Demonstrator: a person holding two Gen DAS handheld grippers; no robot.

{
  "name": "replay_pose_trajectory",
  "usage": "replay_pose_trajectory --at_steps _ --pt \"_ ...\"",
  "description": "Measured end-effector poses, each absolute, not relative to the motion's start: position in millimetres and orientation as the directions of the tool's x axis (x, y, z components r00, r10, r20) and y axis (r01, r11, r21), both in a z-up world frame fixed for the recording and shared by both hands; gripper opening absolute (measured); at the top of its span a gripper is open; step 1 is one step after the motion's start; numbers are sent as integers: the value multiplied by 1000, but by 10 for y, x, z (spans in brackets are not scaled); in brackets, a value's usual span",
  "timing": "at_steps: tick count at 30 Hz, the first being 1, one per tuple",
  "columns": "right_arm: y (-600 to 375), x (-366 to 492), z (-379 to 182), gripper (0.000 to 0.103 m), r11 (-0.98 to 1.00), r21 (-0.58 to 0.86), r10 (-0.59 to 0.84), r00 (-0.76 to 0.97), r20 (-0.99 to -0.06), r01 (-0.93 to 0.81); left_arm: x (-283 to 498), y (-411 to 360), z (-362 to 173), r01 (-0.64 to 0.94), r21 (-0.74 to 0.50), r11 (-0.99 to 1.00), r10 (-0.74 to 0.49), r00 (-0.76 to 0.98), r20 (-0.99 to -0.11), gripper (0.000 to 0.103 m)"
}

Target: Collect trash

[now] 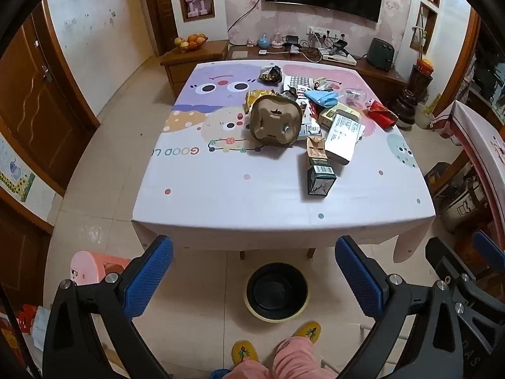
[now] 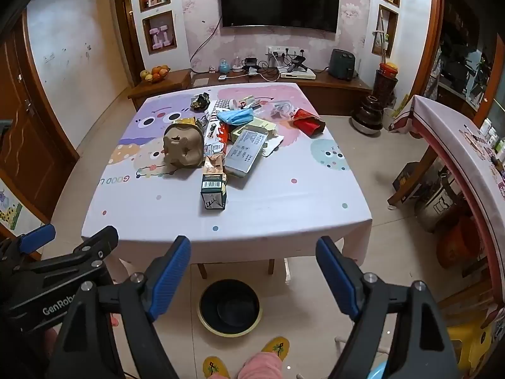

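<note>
Your left gripper (image 1: 254, 271) hangs just short of the table's (image 1: 221, 202) near edge, its 2 blue pads spread wide with nothing between them. On the table, the trash sits in 1 heap toward the far right part of the cloth. At the heap's left stands a brown moulded cup carrier (image 1: 275, 123), tipped on its side. Just right of it and nearer you lies a green carton (image 1: 318, 170), the closest piece to the near edge. Right again, a flat white box (image 1: 342, 137) rests tilted on the pile, a blue face mask (image 1: 322, 97) behind it, and a red packet (image 1: 382, 114) at the heap's far right. Your right gripper (image 2: 253, 276) hangs beside the left, also short of the near edge, jaws apart and empty. Below the near edge, the bin (image 2: 229, 308) stands on the floor by your yellow slippers (image 2: 276, 347).
</note>
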State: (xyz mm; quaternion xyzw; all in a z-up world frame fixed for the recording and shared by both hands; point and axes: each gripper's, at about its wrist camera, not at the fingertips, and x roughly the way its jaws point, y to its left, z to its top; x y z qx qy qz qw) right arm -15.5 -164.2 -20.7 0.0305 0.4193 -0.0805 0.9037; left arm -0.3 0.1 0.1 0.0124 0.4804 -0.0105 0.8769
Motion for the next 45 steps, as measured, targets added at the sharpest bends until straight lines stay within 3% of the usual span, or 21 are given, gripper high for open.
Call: replay_pose_trajectory --at_steps 12,45 --pt "-1691 -141 -195 80 987 25 -85 645 -759 160 -11 -79 -85 59 21 998 -14 534 -846 97" --pt "-1702 18 -326 77 985 64 -48 614 -788 159 67 -64 -72 48 31 998 3 504 -864 96"
